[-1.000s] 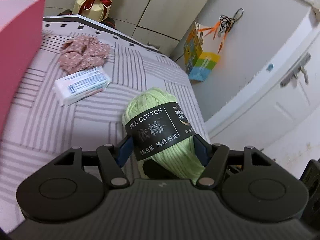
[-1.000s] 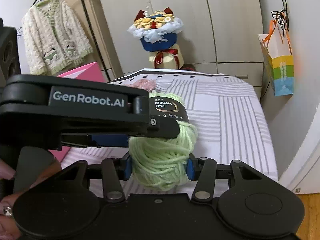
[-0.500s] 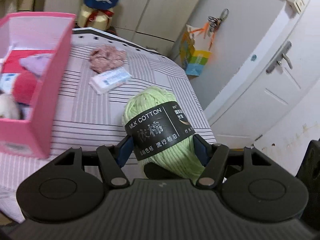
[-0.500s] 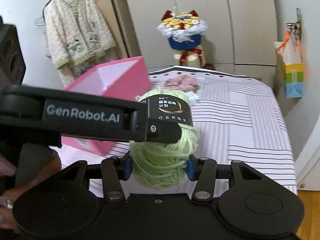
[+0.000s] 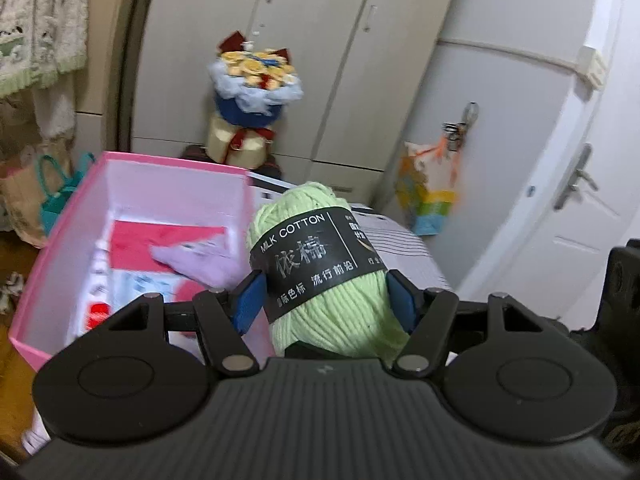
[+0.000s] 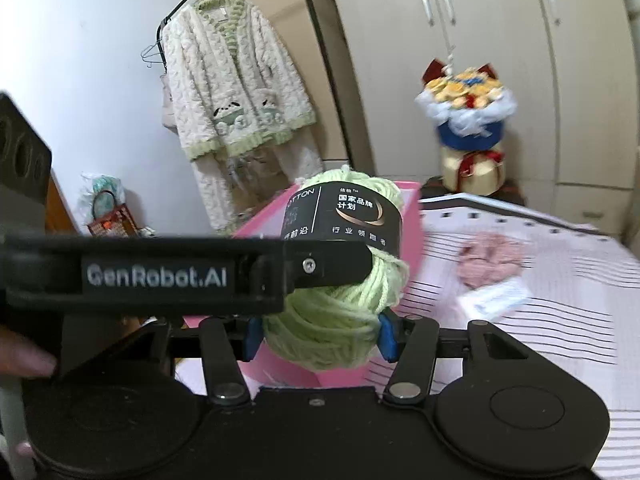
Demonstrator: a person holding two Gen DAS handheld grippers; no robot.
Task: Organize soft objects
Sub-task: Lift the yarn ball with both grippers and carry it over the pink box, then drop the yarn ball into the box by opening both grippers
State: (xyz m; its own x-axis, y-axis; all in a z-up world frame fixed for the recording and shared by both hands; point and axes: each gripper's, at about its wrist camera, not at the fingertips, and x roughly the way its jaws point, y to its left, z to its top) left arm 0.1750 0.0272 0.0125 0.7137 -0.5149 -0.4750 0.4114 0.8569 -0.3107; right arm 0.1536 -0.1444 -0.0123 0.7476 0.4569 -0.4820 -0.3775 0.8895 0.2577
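A light green yarn ball (image 5: 316,240) with a black MILK COTTON band hangs in the air, held from two sides. My left gripper (image 5: 324,300) is shut on its banded middle. My right gripper (image 6: 319,334) grips the lower end of the yarn ball (image 6: 340,308); its jaws are opening while the blue pads still touch the wool. The ball hangs at the near right corner of the open pink box (image 5: 168,184), which holds a purple cloth (image 5: 200,264) and red items. A pink scrunchie (image 6: 490,258) and a tissue pack (image 6: 494,300) lie on the striped bed (image 6: 540,340).
The left gripper's black housing marked GenRobot.AI (image 6: 160,276) crosses the right wrist view, with a hand (image 6: 24,360) behind it. Beyond the bed stand a bouquet (image 5: 256,92) and wardrobes. A cardigan (image 6: 228,92) hangs at the left and a gift bag (image 5: 428,200) by the door.
Both grippers rose with the yarn ball and swung left from over the bed to the pink box, whose inside now shows. The right pads stand slightly wider.
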